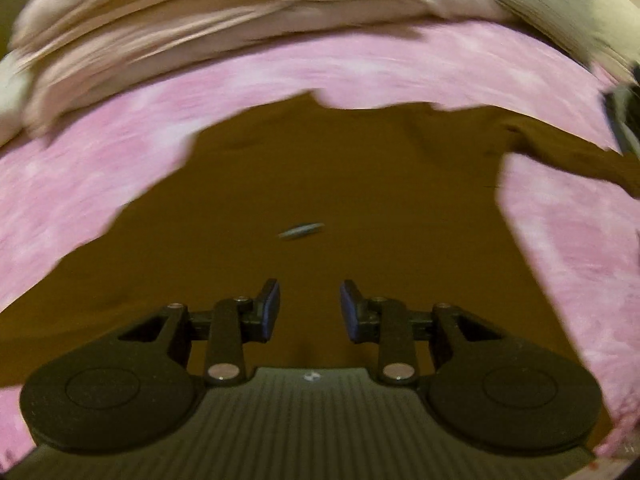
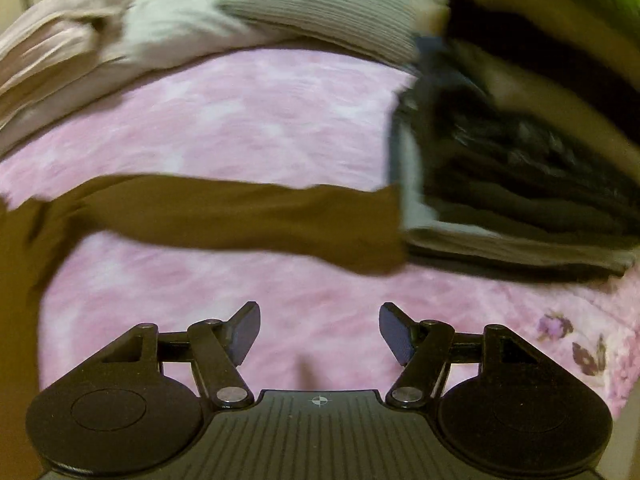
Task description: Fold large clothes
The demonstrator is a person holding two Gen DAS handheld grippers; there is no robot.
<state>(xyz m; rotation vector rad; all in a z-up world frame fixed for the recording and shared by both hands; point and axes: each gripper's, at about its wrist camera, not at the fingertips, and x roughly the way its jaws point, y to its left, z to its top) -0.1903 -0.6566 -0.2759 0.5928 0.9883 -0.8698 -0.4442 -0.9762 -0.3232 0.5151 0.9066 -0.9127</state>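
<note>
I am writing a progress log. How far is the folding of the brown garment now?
Done: a stack of folded dark clothes already lies on the pink blanket. In hand: nothing; the left gripper and right gripper are open. Left: the brown garment is spread flat, its sleeve stretched out, not yet folded.

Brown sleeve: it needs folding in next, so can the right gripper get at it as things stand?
Probably yes. The right gripper is open, and only bare pink blanket lies between it and the sleeve.

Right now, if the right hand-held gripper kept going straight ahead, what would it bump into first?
Probably the pink blanket: the open right hand-held gripper points over it. Further along lies the brown sleeve. Blur makes depth uncertain.
</note>
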